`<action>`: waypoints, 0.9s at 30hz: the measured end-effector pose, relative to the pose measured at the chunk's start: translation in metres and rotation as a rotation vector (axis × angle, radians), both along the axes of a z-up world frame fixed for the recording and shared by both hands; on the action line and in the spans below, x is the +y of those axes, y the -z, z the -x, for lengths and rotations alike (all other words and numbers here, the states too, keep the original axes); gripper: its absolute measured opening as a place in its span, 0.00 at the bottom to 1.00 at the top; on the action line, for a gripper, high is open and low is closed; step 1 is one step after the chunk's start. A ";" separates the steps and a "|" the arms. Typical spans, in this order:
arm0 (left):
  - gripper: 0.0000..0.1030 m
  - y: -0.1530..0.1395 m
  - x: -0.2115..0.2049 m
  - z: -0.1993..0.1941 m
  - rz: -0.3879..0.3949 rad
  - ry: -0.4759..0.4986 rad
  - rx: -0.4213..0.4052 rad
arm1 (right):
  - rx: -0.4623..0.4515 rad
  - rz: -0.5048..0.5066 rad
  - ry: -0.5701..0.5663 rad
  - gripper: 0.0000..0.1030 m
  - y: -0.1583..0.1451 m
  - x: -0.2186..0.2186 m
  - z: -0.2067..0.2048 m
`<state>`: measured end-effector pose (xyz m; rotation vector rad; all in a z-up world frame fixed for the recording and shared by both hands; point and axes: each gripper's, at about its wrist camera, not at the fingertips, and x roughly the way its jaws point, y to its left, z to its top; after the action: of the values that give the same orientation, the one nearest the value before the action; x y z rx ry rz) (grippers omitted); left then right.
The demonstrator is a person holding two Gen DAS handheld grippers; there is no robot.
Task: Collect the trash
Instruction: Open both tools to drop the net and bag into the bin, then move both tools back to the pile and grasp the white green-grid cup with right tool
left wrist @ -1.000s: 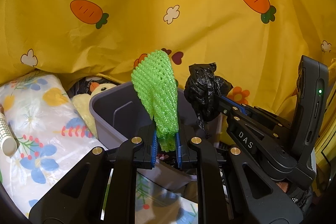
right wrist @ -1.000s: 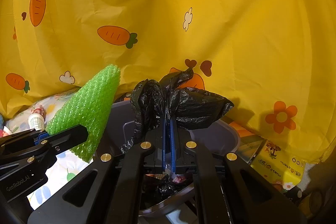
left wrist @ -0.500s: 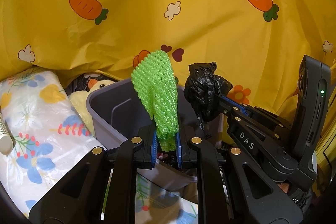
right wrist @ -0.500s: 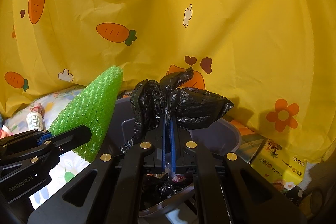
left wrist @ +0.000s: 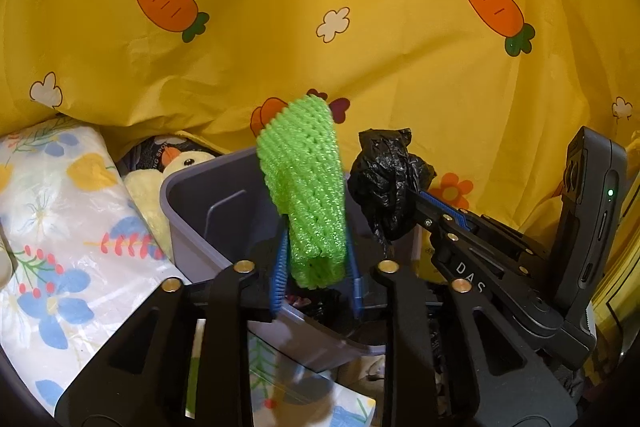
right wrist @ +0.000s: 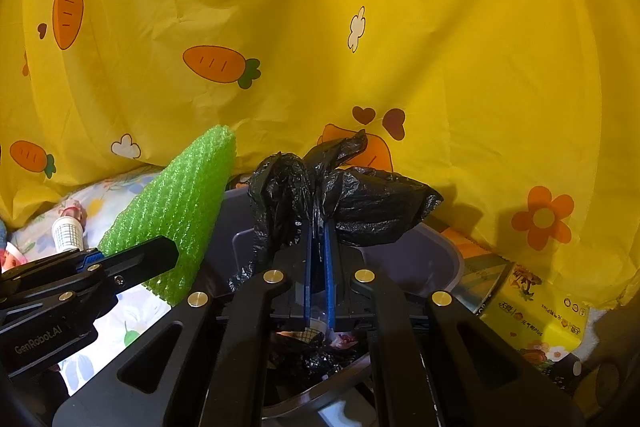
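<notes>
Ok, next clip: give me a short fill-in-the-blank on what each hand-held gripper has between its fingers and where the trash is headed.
1. Between the opening jaws of the left hand-held gripper is a foam net coloured ____.
2. Between the opening jaws of the right hand-held gripper is a crumpled plastic bag coloured ____.
3. Both pieces hang above a grey ____, which already holds some trash.
4. The yellow cloth behind is printed with flowers, hearts and ____.

Missing words: green; black; bin; carrots

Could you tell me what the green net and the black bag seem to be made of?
Green net: probably soft foam mesh, matte; its open knit-like weave shows. Black bag: probably thin plastic film, glossy; it is crumpled with shiny creases.
</notes>
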<state>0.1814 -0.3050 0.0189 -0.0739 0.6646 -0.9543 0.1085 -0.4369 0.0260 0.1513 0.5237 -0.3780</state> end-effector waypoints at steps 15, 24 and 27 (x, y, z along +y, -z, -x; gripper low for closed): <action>0.90 0.002 0.068 -0.002 -0.013 -0.242 -0.046 | -0.058 0.033 0.068 0.58 0.000 0.008 0.012; 0.90 0.004 0.129 0.003 -0.097 -0.397 -0.084 | -0.098 0.053 0.055 0.69 -0.007 0.032 0.021; 0.90 0.006 0.159 0.001 -0.145 -0.477 -0.098 | -0.106 0.051 0.019 0.72 -0.007 0.048 0.018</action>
<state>0.1803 -0.1460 0.0124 -0.0531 0.5878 -0.4467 0.0901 -0.3888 0.0332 0.1265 0.4084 -0.3989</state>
